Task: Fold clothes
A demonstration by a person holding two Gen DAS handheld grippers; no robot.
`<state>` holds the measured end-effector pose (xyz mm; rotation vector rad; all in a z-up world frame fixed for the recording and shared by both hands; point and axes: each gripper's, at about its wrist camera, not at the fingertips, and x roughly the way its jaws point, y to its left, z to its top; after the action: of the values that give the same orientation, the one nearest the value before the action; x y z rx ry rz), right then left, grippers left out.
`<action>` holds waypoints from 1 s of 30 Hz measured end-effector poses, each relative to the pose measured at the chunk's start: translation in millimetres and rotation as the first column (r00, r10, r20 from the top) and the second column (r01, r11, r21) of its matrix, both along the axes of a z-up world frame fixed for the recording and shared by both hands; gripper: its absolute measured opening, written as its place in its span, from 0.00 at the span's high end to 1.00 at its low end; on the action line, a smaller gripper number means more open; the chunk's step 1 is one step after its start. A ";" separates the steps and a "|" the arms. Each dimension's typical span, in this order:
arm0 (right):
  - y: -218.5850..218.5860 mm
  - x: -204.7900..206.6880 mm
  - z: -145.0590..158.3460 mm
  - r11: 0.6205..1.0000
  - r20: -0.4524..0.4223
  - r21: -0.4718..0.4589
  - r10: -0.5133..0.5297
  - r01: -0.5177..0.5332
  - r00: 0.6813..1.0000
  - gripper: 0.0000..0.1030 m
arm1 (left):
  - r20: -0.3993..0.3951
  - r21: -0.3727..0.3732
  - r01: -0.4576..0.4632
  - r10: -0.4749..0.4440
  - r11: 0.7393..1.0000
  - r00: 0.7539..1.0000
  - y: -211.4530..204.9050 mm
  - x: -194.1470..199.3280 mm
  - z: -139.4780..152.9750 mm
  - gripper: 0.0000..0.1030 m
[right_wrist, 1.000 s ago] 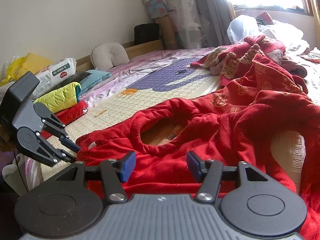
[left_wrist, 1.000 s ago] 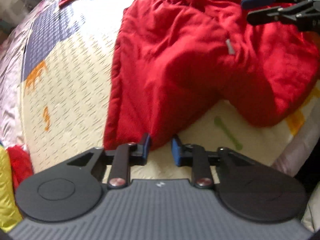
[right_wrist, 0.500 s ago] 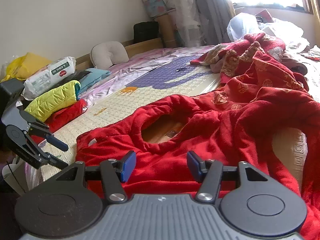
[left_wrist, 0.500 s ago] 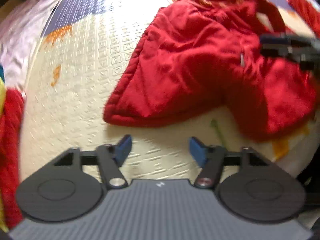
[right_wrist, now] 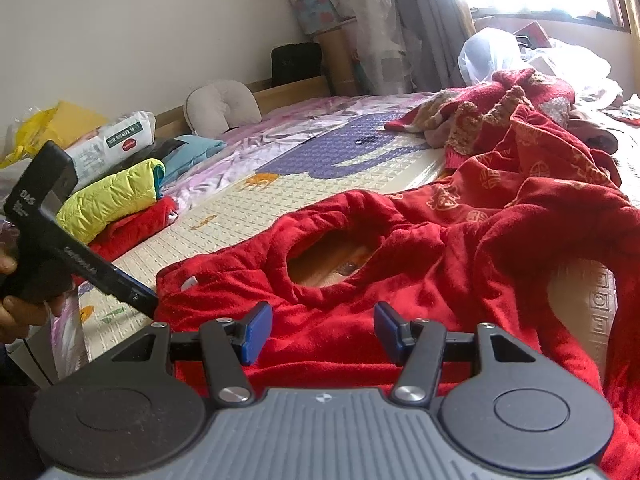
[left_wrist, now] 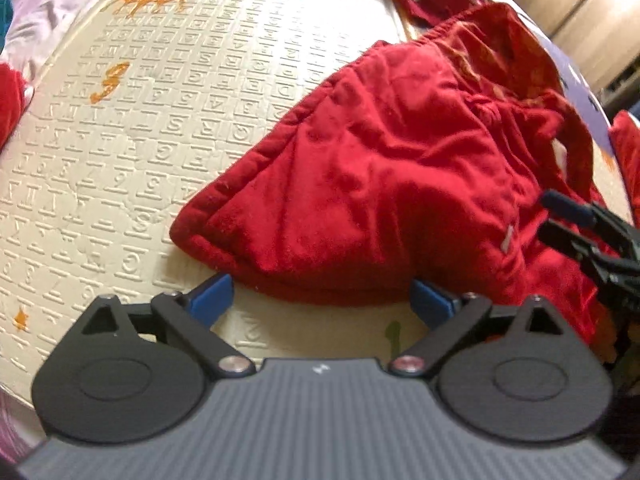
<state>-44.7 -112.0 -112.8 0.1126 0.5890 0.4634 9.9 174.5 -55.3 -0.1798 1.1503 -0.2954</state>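
Observation:
A red fleece garment (left_wrist: pixel 400 184) lies rumpled on a cream embossed mat (left_wrist: pixel 132 128). In the right wrist view (right_wrist: pixel 400 264) its round neck opening faces up. My left gripper (left_wrist: pixel 322 294) is open wide, its blue pads on either side of the garment's near hem, low over the mat. My right gripper (right_wrist: pixel 322 330) is open and empty just above the red fabric. It also shows at the right edge of the left wrist view (left_wrist: pixel 576 224). The left gripper shows at the left of the right wrist view (right_wrist: pixel 132 296), at the garment's corner.
A second red garment with gold prints (right_wrist: pixel 520 152) is piled behind. Folded yellow (right_wrist: pixel 112 196) and red (right_wrist: pixel 132 228) clothes are stacked at the mat's left side. A wipes pack (right_wrist: pixel 116 144), a grey pillow (right_wrist: pixel 220 108) and bags (right_wrist: pixel 492 56) lie further back.
My left gripper let go of the garment's hem, opened wide and swung round to face the hem's edge again. The right gripper has stayed open over the fabric.

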 end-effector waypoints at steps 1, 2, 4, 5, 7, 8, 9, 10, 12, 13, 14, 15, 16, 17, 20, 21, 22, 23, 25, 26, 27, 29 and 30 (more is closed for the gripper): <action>0.0 -0.2 0.3 1.000 0.001 0.001 0.001 -0.001 1.000 0.42 | 0.000 -0.008 -0.019 0.019 1.000 1.000 0.6 2.4 -0.6 0.04; 0.1 -0.3 0.5 1.000 0.002 0.001 0.002 -0.002 1.000 0.42 | 0.001 -0.016 -0.041 0.041 0.999 0.999 1.1 4.4 -0.5 0.05; 0.8 -0.6 -0.3 1.000 0.000 -0.002 0.002 -0.002 1.000 0.42 | 0.013 -0.004 -0.084 0.084 0.996 0.996 -1.6 8.3 0.4 0.11; 0.9 -0.5 -0.6 1.000 -0.001 -0.003 0.002 -0.002 1.000 0.42 | 0.027 0.012 -0.097 0.096 0.995 0.995 -4.1 8.9 1.6 0.23; 1.5 -0.2 -1.4 1.000 -0.004 -0.004 0.002 -0.002 1.000 0.42 | 0.039 0.019 -0.093 0.092 0.996 0.995 -7.0 11.4 3.1 0.47; 1.8 -0.4 -1.6 1.000 -0.005 -0.004 0.004 -0.004 1.000 0.42 | 0.043 0.018 -0.088 0.087 0.996 0.995 -8.2 12.7 3.8 0.66; 2.2 -0.7 -1.6 1.000 -0.005 -0.004 0.008 -0.008 1.000 0.42 | 0.044 0.011 -0.084 0.084 0.996 0.996 -9.1 12.9 5.0 0.71; 2.8 -1.6 -1.1 1.000 -0.001 -0.002 0.016 -0.016 1.000 0.42 | 0.053 0.015 -0.080 0.079 0.997 0.995 -11.0 11.7 6.8 0.74; 6.0 -5.8 1.6 0.999 0.022 0.006 0.049 -0.050 0.999 0.42 | 0.086 0.047 -0.069 0.065 0.997 0.994 -16.5 9.0 10.9 0.77; 9.0 -9.3 3.6 0.997 0.039 0.008 0.079 -0.079 0.996 0.42 | 0.101 0.056 -0.066 0.060 0.996 0.993 -18.2 7.8 13.0 0.78; 12.0 -12.9 5.6 0.994 0.056 0.009 0.108 -0.109 0.993 0.42 | 0.115 0.061 -0.066 0.058 0.996 0.992 -19.1 6.7 15.2 0.78; 15.6 -16.7 7.3 0.990 0.072 0.007 0.139 -0.140 0.988 0.42 | 0.126 0.066 -0.065 0.056 0.996 0.990 -19.0 5.1 17.8 0.79; 21.7 -21.5 7.8 0.984 0.082 -0.004 0.178 -0.178 0.981 0.41 | 0.135 0.072 -0.064 0.054 0.995 0.989 -18.2 3.1 20.7 0.79; 27.8 -26.4 8.3 0.976 0.092 -0.015 0.216 -0.216 0.972 0.38 | 0.142 0.077 -0.064 0.052 0.995 0.988 -17.5 0.9 23.7 0.79; 50.4 -40.2 4.4 0.947 0.100 -0.073 0.320 -0.314 0.942 0.38 | 0.161 0.088 -0.066 0.051 0.994 0.986 -16.5 -4.2 32.2 0.79; 58.7 -44.2 1.6 0.937 0.099 -0.100 0.345 -0.335 0.933 0.38 | 0.167 0.092 -0.067 0.051 0.993 0.985 -16.2 -5.2 34.7 0.79; 67.4 -47.5 -2.4 0.931 0.095 -0.139 0.351 -0.337 0.931 0.38 | 0.172 0.096 -0.068 0.050 0.993 0.984 -15.6 -6.4 37.2 0.79; 76.1 -50.7 -6.4 0.924 0.092 -0.179 0.357 -0.338 0.929 0.39 | 0.176 0.097 -0.068 0.050 0.993 0.983 -14.6 -7.7 39.5 0.79; 93.0 -53.2 -18.1 0.904 0.061 -0.279 0.353 -0.323 0.934 0.53 | 0.184 0.103 -0.070 0.050 0.992 0.982 -12.8 -10.6 43.0 0.79; 98.2 -51.7 -24.5 0.896 0.036 -0.313 0.341 -0.314 0.939 0.71 | 0.188 0.107 -0.072 0.051 0.992 0.981 -12.0 -12.0 44.6 0.79; 99.2 -50.2 -27.3 0.899 0.021 -0.308 0.335 -0.313 0.942 0.73 | 0.188 0.107 -0.076 0.055 0.991 0.981 -10.1 -13.2 45.8 0.79; 91.6 -46.6 -21.4 0.918 0.005 -0.223 0.339 -0.330 0.941 0.87 | 0.184 0.104 -0.089 0.069 0.991 0.981 -4.3 -15.6 47.5 0.79; 86.5 -44.6 -17.3 0.924 -0.002 -0.175 0.344 -0.339 0.939 0.87 | 0.182 0.102 -0.096 0.077 0.990 0.980 -0.5 -17.1 48.6 0.79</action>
<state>-89.3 -25.6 -130.0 -0.1660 0.6203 0.7492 -7.2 174.0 -6.7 -0.1036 0.9764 -0.1663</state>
